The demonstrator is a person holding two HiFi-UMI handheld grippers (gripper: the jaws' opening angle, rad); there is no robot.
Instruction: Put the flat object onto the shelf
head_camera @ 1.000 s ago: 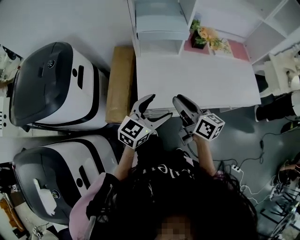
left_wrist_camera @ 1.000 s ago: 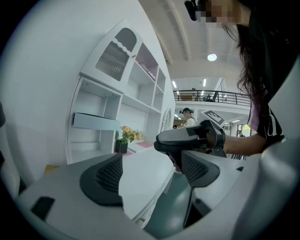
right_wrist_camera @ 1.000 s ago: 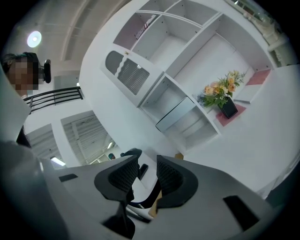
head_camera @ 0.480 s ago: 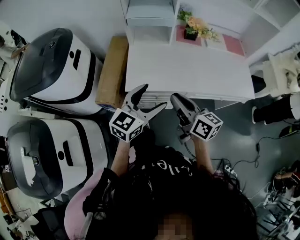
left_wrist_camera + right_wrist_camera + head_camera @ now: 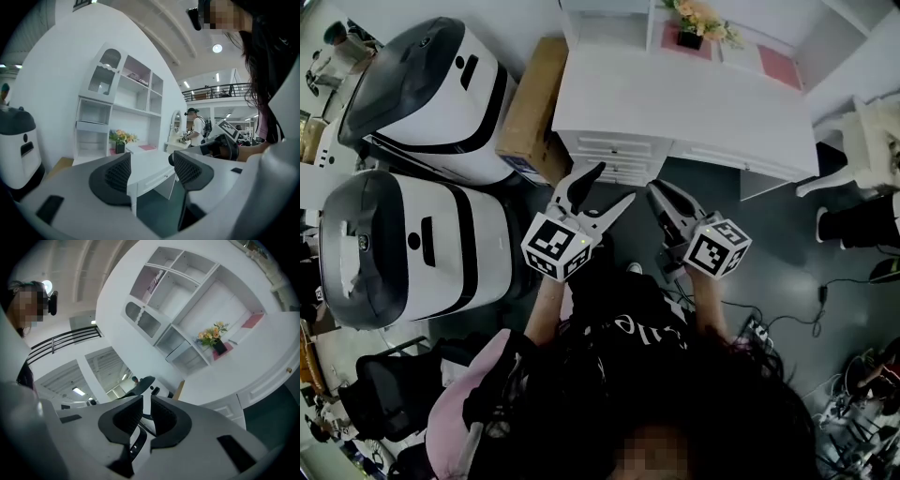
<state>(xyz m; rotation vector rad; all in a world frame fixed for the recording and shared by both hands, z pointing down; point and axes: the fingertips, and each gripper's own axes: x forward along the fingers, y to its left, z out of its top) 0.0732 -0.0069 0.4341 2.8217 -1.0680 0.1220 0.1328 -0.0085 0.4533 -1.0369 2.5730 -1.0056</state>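
Note:
A pink flat object lies at the back right of the white desk, beside a pot of flowers; it also shows in the left gripper view and the right gripper view. The white shelf unit rises behind the desk. My left gripper hangs in front of the desk's drawers, open, its jaws having just been closing with nothing between them. My right gripper is beside it over the dark floor; its jaws have just closed to a thin slit and hold nothing.
Two large white-and-black machines stand at the left. A cardboard box leans between them and the desk. A white chair and floor cables are at the right. Another person stands far off.
Both grippers have drawn back from the desk's front edge, and the desk now sits higher in the head view. The left jaws stand narrower than before.

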